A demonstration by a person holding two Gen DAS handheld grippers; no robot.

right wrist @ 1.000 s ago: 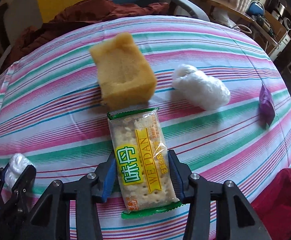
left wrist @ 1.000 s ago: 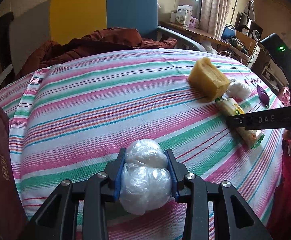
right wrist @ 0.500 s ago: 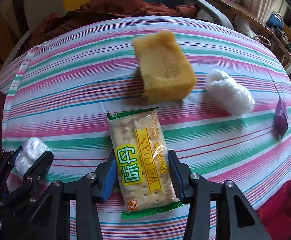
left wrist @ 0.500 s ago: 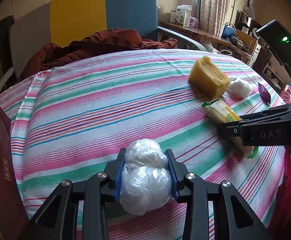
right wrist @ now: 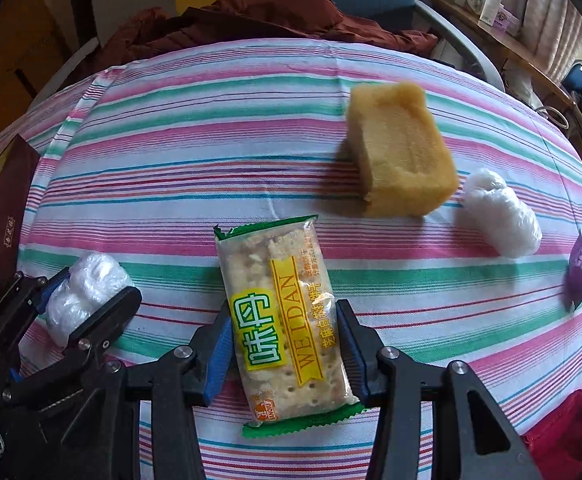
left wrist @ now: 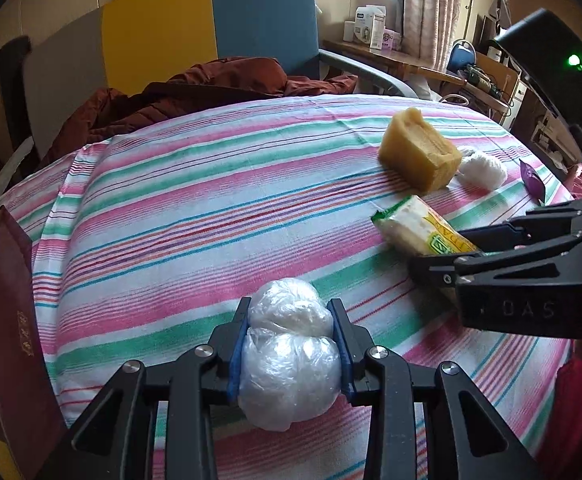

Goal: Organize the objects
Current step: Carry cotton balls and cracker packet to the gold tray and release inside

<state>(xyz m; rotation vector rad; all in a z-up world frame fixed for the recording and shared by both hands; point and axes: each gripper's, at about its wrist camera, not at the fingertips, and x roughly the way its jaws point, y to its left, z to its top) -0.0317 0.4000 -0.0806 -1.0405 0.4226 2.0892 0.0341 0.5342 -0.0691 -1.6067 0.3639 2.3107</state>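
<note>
My left gripper (left wrist: 289, 322) is shut on a clear plastic-wrapped white bundle (left wrist: 289, 356), held just over the striped tablecloth (left wrist: 179, 216); in the right wrist view the same bundle (right wrist: 83, 292) sits in that gripper at the lower left. My right gripper (right wrist: 283, 320) is shut on a cracker packet (right wrist: 283, 320) with green ends and a yellow label, lifted off the cloth. In the left wrist view the cracker packet (left wrist: 415, 228) sticks out of the right gripper at the right. A yellow sponge block (right wrist: 401, 152), a second white bundle (right wrist: 501, 212) and a small purple wrapper (right wrist: 578, 272) lie beyond.
A dark red box (left wrist: 15, 320) stands at the table's left edge. A chair (left wrist: 211, 28) with yellow and blue panels and a brown jacket (left wrist: 211, 84) is behind the table. A cluttered desk (left wrist: 403, 56) runs along the window at the back right.
My right gripper has carried the cracker packet leftward and a little up, rolling as it went, so sponge and bundle slid right in its view. The left gripper with its bundle stayed put.
</note>
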